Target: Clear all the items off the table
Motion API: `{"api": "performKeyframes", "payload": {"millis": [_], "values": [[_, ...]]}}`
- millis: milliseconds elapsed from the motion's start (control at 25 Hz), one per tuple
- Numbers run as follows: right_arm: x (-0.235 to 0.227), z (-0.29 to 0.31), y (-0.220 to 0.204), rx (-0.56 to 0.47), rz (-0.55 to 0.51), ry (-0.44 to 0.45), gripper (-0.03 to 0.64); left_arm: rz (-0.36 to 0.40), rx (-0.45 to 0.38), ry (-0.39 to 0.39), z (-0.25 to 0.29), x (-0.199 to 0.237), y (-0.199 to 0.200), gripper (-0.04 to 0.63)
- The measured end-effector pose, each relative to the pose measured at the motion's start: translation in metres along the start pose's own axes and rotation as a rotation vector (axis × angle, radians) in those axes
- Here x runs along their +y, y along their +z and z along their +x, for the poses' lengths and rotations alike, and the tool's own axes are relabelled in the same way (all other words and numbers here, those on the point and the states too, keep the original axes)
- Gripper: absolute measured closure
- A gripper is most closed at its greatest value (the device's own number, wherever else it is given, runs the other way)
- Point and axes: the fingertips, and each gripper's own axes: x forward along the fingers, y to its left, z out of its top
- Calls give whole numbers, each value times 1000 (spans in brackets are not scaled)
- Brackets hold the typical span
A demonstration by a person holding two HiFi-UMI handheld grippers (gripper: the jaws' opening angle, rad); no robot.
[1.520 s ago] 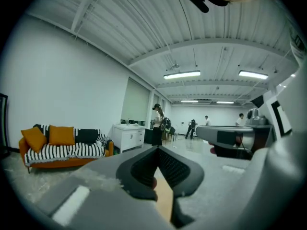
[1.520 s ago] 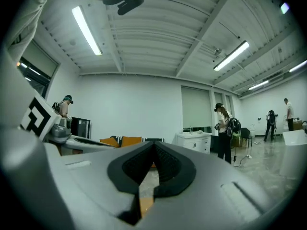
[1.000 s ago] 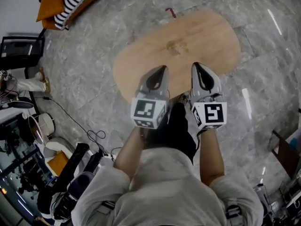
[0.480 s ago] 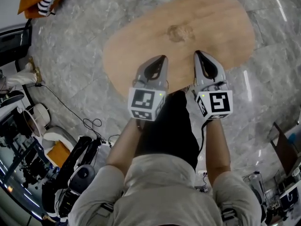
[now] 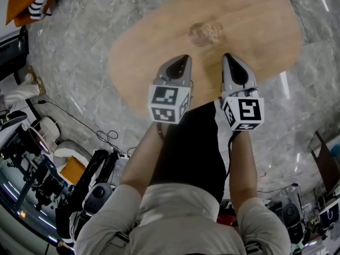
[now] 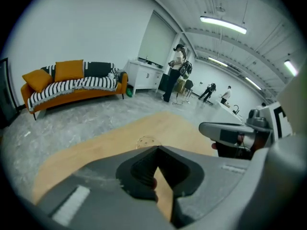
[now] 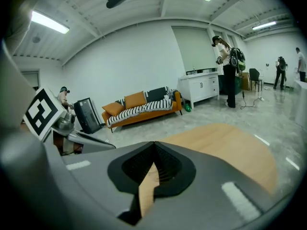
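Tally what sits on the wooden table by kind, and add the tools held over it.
Clear round item on the table: 1
Tools, both shut with nothing between the jaws: 2 (left tool, right tool)
Total: 3

Head view: above the table (image 5: 249,31), facing steeply down. Gripper views: low at table's near edge, facing across; table shared.
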Motion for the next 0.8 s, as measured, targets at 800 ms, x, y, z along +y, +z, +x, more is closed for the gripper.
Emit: {"api": "performKeyframes", "payload": {"millis": [800], "values": [[-31,53,-38,88,137,-67,611,-130,298,99,95,67,-40,457]]}}
